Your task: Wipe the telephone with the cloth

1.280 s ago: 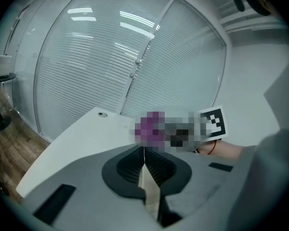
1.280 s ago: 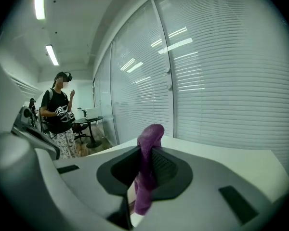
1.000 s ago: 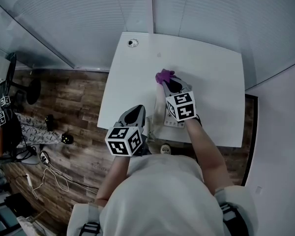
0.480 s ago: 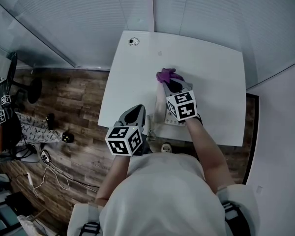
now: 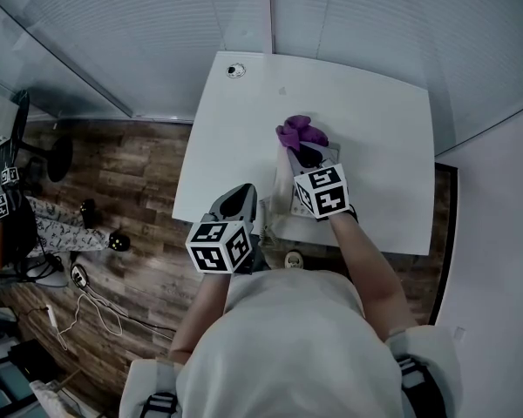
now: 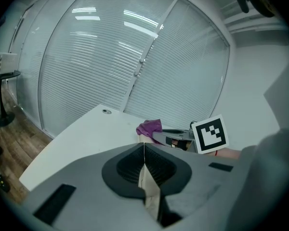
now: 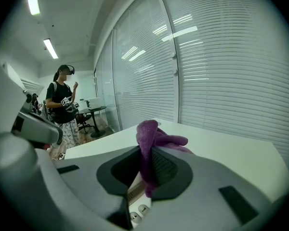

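Note:
A pale telephone [image 5: 281,200] lies on the white table [image 5: 375,138], near its front edge. My right gripper [image 5: 303,152] hangs over the phone's far end, shut on a bunched purple cloth [image 5: 300,131]. In the right gripper view the cloth [image 7: 151,138] sticks up between the jaws, with phone keys [image 7: 135,215] below them. My left gripper [image 5: 237,200] is shut at the table's front left edge, just left of the phone. In the left gripper view its jaws [image 6: 144,148] meet, a beige part showing beneath, and the cloth [image 6: 149,127] and right gripper [image 6: 176,137] lie ahead.
A round cable grommet [image 5: 236,71] sits in the table's far left corner. Glass walls with blinds [image 5: 349,16] stand behind the table. Wooden floor [image 5: 139,190] with cables lies to the left. A person [image 7: 62,105] stands far off in the right gripper view.
The purple cloth has shifted slightly right and toward the table's far side with the right gripper's jaws. The left gripper has not moved.

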### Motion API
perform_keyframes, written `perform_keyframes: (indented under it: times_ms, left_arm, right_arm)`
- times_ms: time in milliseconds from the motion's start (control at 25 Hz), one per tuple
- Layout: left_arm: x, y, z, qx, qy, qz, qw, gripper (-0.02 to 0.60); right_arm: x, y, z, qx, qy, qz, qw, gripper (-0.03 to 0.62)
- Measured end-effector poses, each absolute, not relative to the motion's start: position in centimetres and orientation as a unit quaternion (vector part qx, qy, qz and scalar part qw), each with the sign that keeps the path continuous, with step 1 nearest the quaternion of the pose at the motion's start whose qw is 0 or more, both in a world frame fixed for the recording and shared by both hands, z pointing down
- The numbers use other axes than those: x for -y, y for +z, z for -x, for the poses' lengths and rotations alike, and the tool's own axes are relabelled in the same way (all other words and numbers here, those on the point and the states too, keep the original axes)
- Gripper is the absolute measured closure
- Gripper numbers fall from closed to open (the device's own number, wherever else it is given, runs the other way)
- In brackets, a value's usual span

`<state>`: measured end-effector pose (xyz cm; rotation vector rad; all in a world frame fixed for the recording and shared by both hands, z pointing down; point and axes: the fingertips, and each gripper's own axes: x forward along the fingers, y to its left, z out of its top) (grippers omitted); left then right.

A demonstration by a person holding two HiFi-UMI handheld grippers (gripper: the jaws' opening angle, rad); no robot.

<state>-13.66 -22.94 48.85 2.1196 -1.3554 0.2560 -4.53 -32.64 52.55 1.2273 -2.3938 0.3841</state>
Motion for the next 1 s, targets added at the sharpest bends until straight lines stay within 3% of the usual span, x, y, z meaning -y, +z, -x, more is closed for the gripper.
perform_keyframes:
  times_ms: [1000]
  left_arm:
    - [21.5,49.3,14.1,0.525,0.083,-0.790,0.306,0.560]
  right_arm:
    - [26.8,54.1,6.1,0.878,0.145,-0.398,0.221,0.534]
